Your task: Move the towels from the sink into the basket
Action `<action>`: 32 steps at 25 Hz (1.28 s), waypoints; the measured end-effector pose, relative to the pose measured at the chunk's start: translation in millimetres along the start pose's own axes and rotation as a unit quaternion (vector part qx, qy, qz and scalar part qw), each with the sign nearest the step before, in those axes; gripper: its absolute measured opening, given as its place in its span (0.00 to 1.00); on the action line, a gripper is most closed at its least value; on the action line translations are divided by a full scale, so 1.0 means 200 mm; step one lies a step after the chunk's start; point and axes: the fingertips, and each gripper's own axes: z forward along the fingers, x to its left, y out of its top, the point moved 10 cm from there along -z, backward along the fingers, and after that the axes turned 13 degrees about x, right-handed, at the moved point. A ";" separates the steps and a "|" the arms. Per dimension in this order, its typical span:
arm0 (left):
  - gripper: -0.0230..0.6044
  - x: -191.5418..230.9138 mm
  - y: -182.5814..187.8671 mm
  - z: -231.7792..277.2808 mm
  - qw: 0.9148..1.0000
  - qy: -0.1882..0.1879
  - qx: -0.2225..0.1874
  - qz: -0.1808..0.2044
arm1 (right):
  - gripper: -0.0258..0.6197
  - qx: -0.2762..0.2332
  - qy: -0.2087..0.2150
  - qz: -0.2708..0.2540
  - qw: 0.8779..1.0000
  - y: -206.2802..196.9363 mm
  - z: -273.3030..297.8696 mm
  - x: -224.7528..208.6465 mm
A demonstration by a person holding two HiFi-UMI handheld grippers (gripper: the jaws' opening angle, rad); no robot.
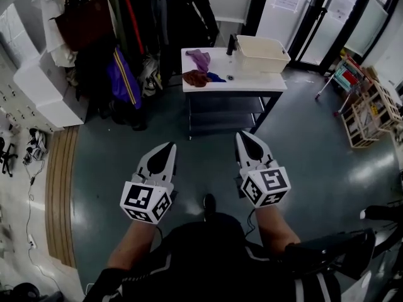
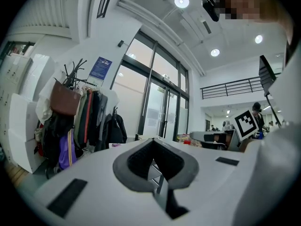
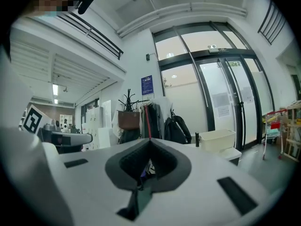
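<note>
Open floor [image 1: 208, 162] stretching near to far table [image 1: 252, 82]. Coats [image 1: 119, 68] crowding table's left side; basket [image 1: 261, 61] occupying its right end; cart [image 1: 368, 109] standing far right, apart.

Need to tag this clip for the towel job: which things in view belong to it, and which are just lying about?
Belong to the job:
purple towel
rust towel
blue towel
sink
basket
left hand-held gripper, shut, empty
right hand-held gripper, shut, empty

Just lying about:
coats and bags
white lockers
small cart
wooden shelf
</note>
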 end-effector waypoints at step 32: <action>0.04 0.32 0.31 1.19 0.999 0.014 0.029 -0.011 | 0.05 0.022 0.008 0.003 1.000 0.23 0.83 -0.94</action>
